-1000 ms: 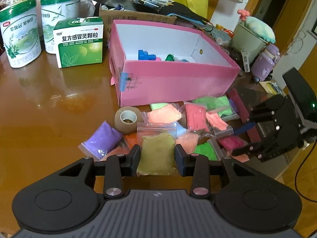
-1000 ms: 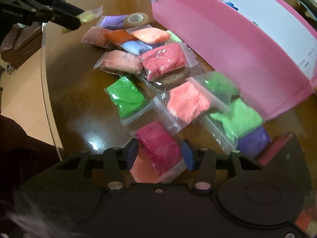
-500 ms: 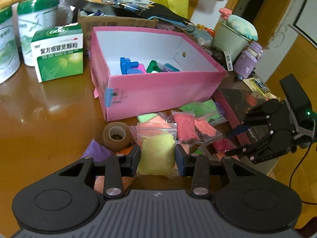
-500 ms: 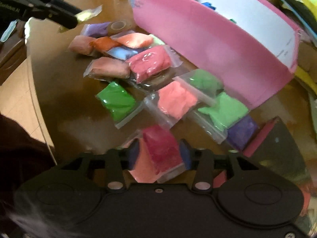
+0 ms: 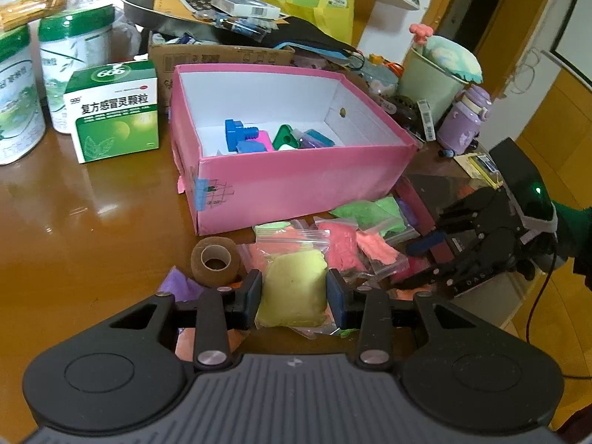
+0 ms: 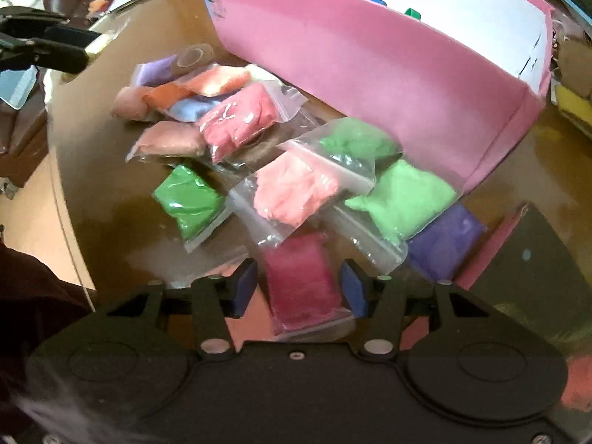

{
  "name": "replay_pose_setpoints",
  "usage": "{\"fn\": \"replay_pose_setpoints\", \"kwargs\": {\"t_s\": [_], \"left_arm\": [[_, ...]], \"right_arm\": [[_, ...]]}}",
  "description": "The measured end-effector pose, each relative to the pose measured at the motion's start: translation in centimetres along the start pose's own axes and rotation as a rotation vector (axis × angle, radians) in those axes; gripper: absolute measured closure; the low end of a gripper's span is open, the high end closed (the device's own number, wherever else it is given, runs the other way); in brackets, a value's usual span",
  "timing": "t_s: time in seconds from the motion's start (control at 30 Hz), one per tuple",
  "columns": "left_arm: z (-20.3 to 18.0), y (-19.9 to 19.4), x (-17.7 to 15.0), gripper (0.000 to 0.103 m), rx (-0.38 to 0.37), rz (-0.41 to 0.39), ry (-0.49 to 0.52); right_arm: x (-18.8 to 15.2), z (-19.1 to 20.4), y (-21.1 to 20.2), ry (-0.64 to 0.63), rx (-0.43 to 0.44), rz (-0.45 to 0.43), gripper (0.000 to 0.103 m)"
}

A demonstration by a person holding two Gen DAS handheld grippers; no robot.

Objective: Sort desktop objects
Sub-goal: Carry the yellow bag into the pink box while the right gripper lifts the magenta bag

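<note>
Left tool [image 5: 294, 292] is clamping a yellow clay-filled zip bag [image 5: 292, 290] w/ both pads pressing its sides; bag is hanging above the pile, long axis running away from the camera, clear zip end [image 5: 296, 236] pointing toward the open pink cardboard box [image 5: 296, 185]. Right tool [image 6: 298, 290] is straddling a magenta clay-filled zip bag [image 6: 301, 281], long axis lying along the fingers; picture is blurred, so can't tell if the pads are gripping it or standing apart. Pile of coloured bags is crowding the glossy brown surface [image 5: 74, 229] btwn both tools and the box front wall: green bag [image 6: 188, 199], pink bag [image 6: 292, 192], light green bag [image 6: 399, 199], purple bag [image 6: 444, 240]. Brown tape roll [image 5: 212, 261] is sitting just left of the yellow bag, near the box corner. Inside the box, blue plastic block [image 5: 236, 135] and green triangular piece [image 5: 285, 137] are lying. Green-white medicine carton [image 5: 114, 111] is standing left of the box, two green-lidded tins [image 5: 74, 70] behind it.
</note>
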State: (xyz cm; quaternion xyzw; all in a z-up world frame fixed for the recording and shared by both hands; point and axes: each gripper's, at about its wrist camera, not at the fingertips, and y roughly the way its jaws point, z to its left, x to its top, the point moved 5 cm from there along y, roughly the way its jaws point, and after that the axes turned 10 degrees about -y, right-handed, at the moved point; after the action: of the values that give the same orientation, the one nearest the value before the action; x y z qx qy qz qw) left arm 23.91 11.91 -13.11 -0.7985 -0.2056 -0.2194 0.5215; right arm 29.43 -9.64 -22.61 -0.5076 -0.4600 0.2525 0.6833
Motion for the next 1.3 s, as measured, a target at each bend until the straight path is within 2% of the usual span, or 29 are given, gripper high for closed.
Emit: {"fn": "replay_pose_setpoints", "kwargs": {"t_s": [0.1,0.2,0.23,0.33,0.43,0.5,0.53,0.57,0.6,0.8,1.1,1.3], "left_arm": [[-0.6,-0.4,-0.1,0.067,0.026,-0.02,-0.02],[-1.4,-0.9,-0.2,0.067,0.049,-0.041,-0.041],[-1.7,-1.1,-0.2,0.067,0.057,-0.049,-0.048],[-2.4,-1.4,-0.4,0.067,0.081,-0.068,-0.069],[-3.0,-1.6,-0.6,0.067,0.107,-0.086,-0.091],[-3.3,-1.6,-0.6,0.067,0.123,-0.098,-0.103],[-3.5,-1.6,-0.6,0.067,0.128,-0.104,-0.109],[-3.7,-1.5,-0.5,0.067,0.134,-0.109,-0.114],[-3.8,-1.5,-0.4,0.067,0.137,-0.115,-0.118],[-5.2,-1.5,1.3,0.067,0.141,-0.161,-0.112],[-6.2,0.3,5.9,0.067,0.115,-0.207,-0.084],[-5.7,2.9,9.3,0.067,0.105,-0.218,-0.073]], "right_arm": [[-0.3,0.4,0.0,-0.03,0.002,-0.008,0.053],[-0.5,0.4,0.3,-0.057,-0.031,-0.008,0.053],[-0.6,0.8,0.5,-0.092,-0.047,0.002,0.051],[-1.3,1.9,0.4,-0.189,-0.091,-0.011,0.038],[-1.5,1.5,0.3,-0.179,-0.067,-0.041,0.038],[-1.6,1.2,0.3,-0.165,-0.055,-0.058,0.04],[-1.6,1.0,0.1,-0.164,-0.055,-0.063,0.046],[-1.7,0.9,-0.1,-0.162,-0.056,-0.068,0.059],[-1.8,0.7,-0.2,-0.154,-0.056,-0.067,0.061],[-2.4,0.5,-1.4,-0.118,-0.057,-0.073,0.062],[-2.5,1.1,-6.7,-0.018,-0.043,-0.207,0.062],[-1.9,0.1,-9.4,0.068,-0.072,-0.268,0.062]]}}
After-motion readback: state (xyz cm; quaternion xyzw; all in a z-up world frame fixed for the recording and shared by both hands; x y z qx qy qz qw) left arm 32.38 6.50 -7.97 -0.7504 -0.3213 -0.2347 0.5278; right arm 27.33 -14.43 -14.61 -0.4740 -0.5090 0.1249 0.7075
